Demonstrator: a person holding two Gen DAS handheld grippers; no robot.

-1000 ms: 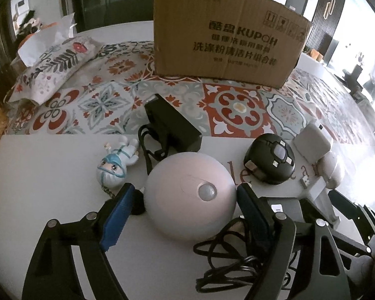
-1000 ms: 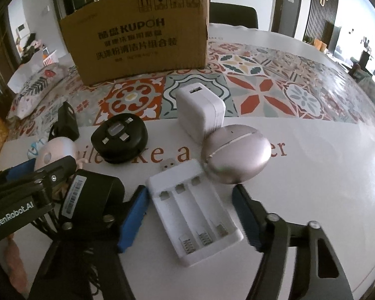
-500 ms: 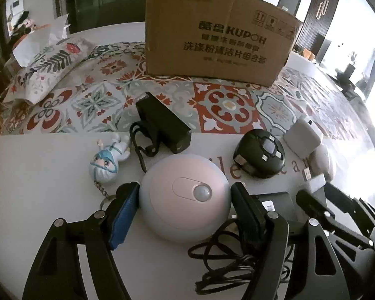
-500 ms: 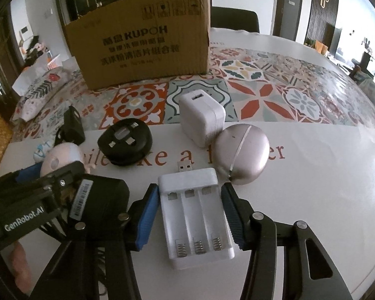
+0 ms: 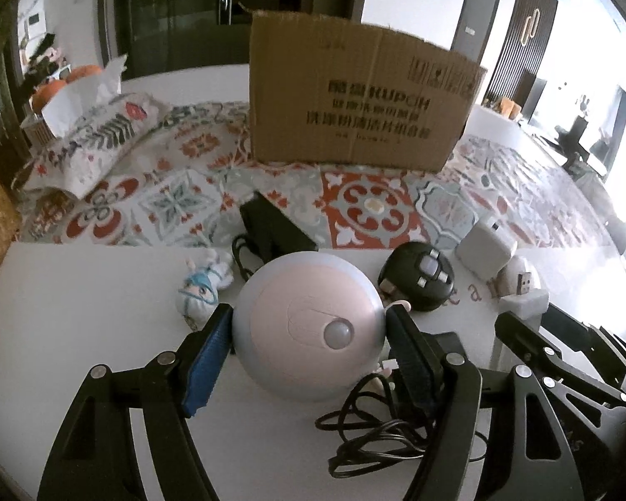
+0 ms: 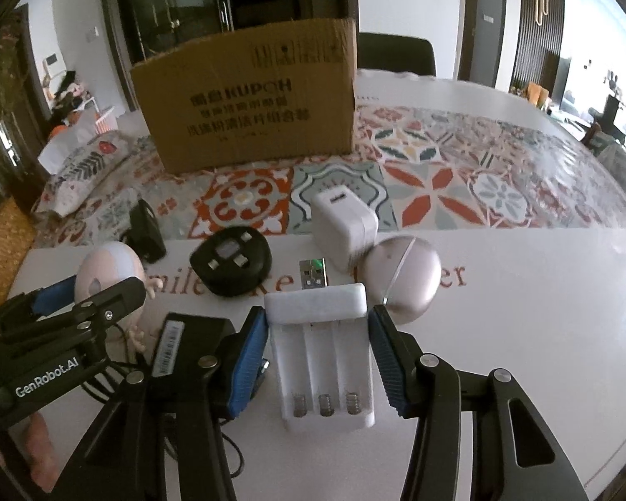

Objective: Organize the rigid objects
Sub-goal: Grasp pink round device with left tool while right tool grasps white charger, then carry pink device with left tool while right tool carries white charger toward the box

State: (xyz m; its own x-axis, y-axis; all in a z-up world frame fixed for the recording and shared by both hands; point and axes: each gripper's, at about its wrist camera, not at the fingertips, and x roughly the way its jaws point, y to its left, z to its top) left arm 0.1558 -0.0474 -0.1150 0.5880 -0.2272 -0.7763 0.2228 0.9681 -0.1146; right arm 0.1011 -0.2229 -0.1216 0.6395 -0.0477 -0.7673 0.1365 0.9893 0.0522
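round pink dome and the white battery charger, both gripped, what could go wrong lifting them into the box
The round pink dome is smooth and curved, so the left gripper may let it slip. The right gripper pinches the white battery charger, whose USB plug could catch on the cardboard box.

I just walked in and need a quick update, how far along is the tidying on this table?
Nothing looks put away yet; whether the cardboard box holds anything can't be seen. In hand: the left gripper is clamped on the round night light, the right gripper on the white battery charger. Left on the table: black puck, white adapter, silver egg, figurine, black power bricks.
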